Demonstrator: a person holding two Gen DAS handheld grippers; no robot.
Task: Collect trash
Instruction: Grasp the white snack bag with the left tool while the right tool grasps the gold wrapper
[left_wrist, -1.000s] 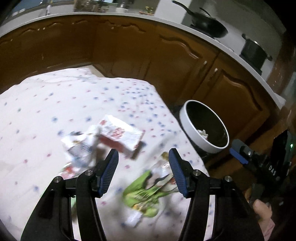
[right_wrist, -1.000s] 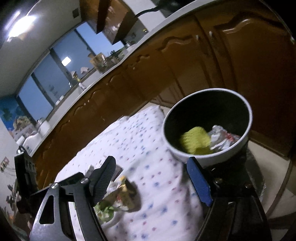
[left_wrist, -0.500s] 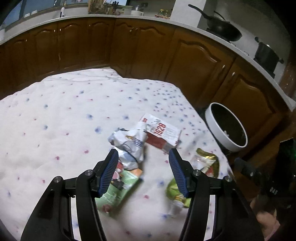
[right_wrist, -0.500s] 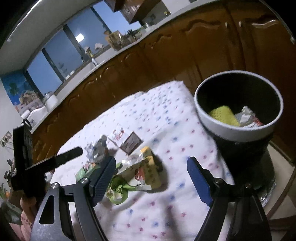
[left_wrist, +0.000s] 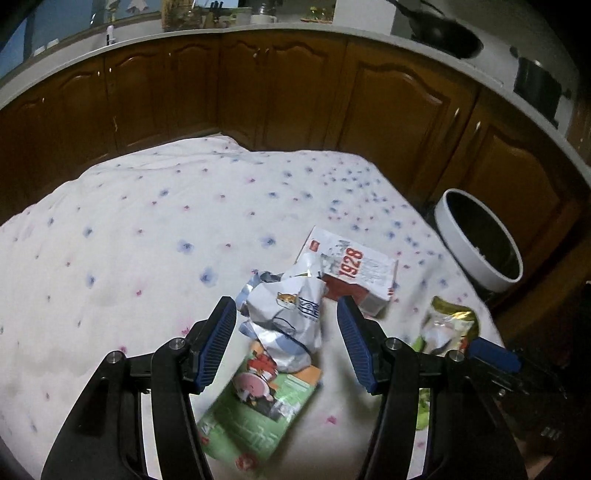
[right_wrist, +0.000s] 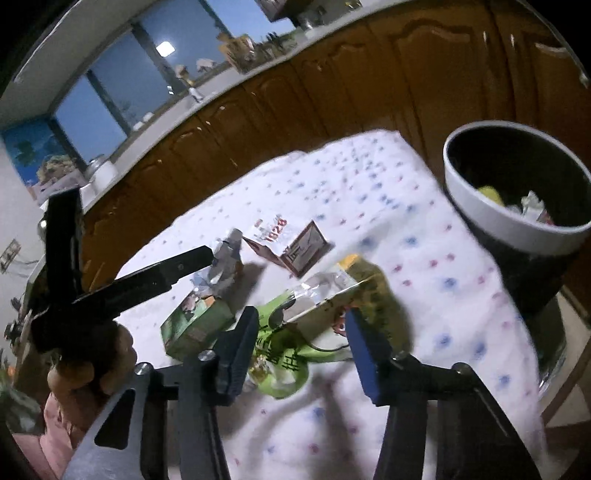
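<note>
Hovering with jaws spread around a crumpled white wrapper (left_wrist: 286, 317) at lower centre, left gripper (left_wrist: 286, 345); closing over a green bag (right_wrist: 284, 354), right gripper (right_wrist: 301, 349).

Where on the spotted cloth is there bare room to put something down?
The far and left stretch of the cloth, between the cabinets and the box, is bare. It is crowded near the grippers: crumpled white wrapper, green packet, gold pouch, with the bin off the right edge.

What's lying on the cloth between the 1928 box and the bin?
In the left wrist view, only bare spotted cloth separates the box from the bin.
</note>
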